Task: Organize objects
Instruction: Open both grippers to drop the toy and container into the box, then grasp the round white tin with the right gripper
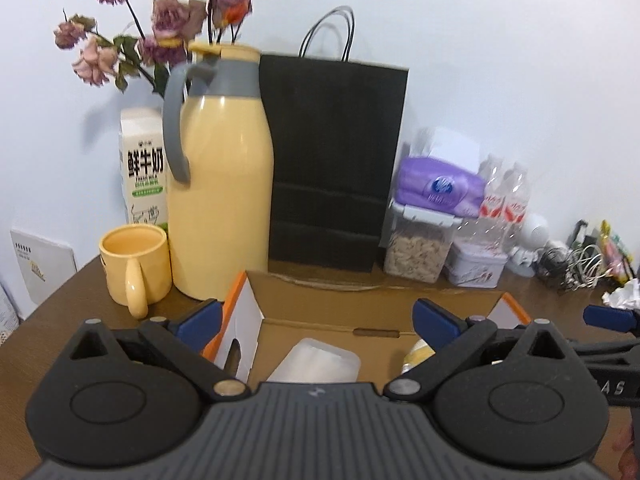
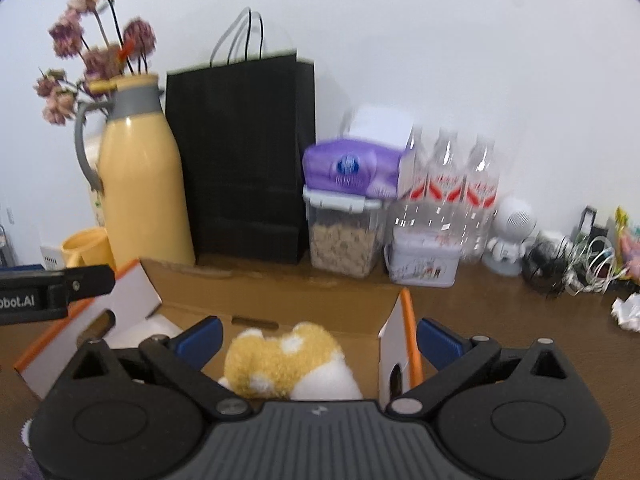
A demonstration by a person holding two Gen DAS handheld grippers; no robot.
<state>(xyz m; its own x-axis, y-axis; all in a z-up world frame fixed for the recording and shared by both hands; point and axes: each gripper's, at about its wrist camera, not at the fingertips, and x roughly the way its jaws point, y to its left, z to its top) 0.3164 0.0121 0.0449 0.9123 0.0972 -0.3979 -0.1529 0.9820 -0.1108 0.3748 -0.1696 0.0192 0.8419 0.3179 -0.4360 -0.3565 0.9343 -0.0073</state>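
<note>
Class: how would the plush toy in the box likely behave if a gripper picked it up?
The plush toy looks fluffy, so it would probably squash between jaws and weigh little. Its soft pile seems unlikely to slip, and it should not break.

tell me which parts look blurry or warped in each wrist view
Left wrist view: the dried flowers and purple tissue pack are smeared by motion blur, while the yellow thermos jug stays fairly sharp; fisheye bends the black paper bag. Right wrist view: blur is heavier, softening the water bottles and plush toy; dark vignette fills the corners.
</note>
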